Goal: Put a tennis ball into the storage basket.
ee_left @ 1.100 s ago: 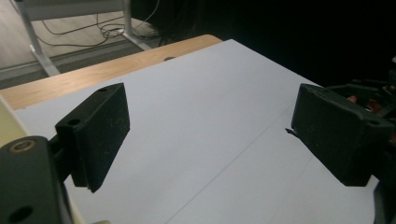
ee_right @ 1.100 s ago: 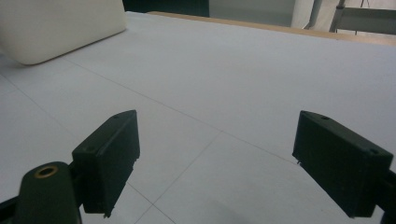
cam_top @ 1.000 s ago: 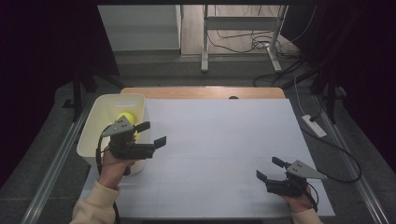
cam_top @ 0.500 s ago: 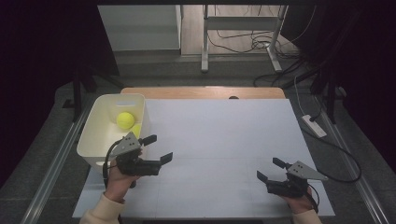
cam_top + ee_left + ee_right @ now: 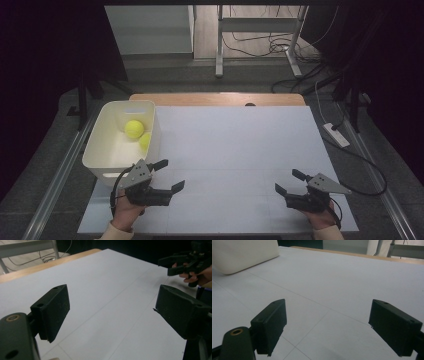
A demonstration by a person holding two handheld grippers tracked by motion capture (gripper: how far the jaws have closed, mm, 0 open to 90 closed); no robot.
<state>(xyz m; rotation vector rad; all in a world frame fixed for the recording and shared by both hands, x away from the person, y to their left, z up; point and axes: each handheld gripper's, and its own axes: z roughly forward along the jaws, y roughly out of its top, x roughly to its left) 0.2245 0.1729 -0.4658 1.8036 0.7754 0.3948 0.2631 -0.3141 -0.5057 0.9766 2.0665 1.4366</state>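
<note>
Two tennis balls (image 5: 134, 128) are sitting touching in the white bin (image 5: 99, 146) at about ten o'clock on the white table (image 5: 240, 145). I am seeing the left gripper (image 5: 169, 175) hovering low at seven o'clock, just beside the bin's near corner, jaws standing wide apart with nothing between them. I am seeing the right gripper (image 5: 289, 182) resting at five o'clock, jaws likewise spread and gripping nothing, well apart from the bin.

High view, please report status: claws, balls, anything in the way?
Left claw open, empty, beside white plastic bin. Right claw open, empty. Two yellow tennis balls in bin. Nothing in the way.
</note>
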